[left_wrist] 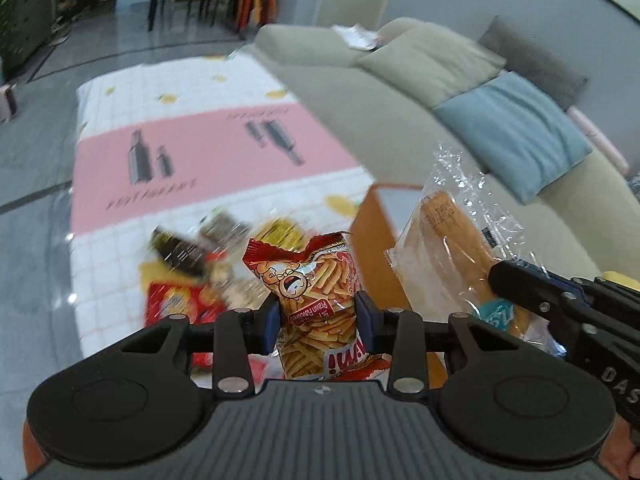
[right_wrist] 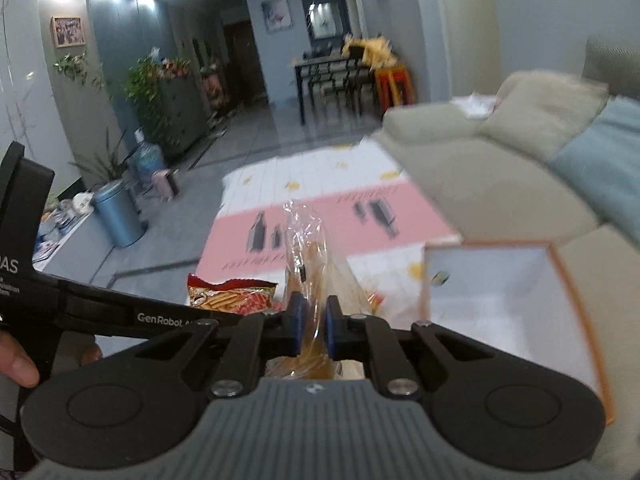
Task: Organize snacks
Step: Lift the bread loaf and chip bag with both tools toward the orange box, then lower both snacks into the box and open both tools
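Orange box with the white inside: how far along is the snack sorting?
Done: the orange box holds one small item at most. In hand: left gripper grips a red prawn-stick packet; right gripper grips clear-wrapped bread. Left: a blurred pile of packets on the mat.

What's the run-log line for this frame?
left claw: shut on prawn cracker bag | right claw: shut on wrapped bread | orange box: open, nearly empty | both snacks lifted
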The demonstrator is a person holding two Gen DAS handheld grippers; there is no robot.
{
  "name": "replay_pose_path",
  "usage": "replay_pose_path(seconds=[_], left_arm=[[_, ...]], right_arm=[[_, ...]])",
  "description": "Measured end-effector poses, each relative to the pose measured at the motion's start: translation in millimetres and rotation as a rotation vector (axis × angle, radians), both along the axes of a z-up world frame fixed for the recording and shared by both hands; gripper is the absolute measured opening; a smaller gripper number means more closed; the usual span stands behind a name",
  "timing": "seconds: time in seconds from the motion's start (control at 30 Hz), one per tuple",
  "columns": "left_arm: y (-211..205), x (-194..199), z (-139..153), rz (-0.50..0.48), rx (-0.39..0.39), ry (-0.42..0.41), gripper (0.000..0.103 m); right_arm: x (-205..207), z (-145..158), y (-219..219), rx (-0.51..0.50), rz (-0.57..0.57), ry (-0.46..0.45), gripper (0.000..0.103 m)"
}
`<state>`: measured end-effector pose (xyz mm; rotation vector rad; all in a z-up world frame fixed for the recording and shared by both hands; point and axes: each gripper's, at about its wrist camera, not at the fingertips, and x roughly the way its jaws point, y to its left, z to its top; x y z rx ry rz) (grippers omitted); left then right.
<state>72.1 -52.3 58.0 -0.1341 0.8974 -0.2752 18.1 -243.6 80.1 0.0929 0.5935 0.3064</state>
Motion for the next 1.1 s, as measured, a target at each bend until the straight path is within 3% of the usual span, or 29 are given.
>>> replay_pose_path(seconds=[0.23,0.37,0.73,1.1], left_arm=[[-50.5,23.3,12.2,-0.095,-0.040,-0.032,0.043],[-82.1,38.6,3.0,-0.159,-0.075,0.017,0.043],[-143.2,66.3,-49.7,-0.265,-0.080,0.206,0.043],[-176.5,85.9,-95.2,-0.294,0.042,0.348,0.043]], right_arm=[[15.5,4.7,-40.5,-0.078,-0.120,-0.016,0.007],[27.6,-10.8,-59.5,-0.127,-0.172,0.024,0.007],[55.0,-65.3,-98.6,-0.192,-0.232,0.169,0.007],[63.5,-105.1,-120.1,-0.229,-0.192,0.296,0.007]])
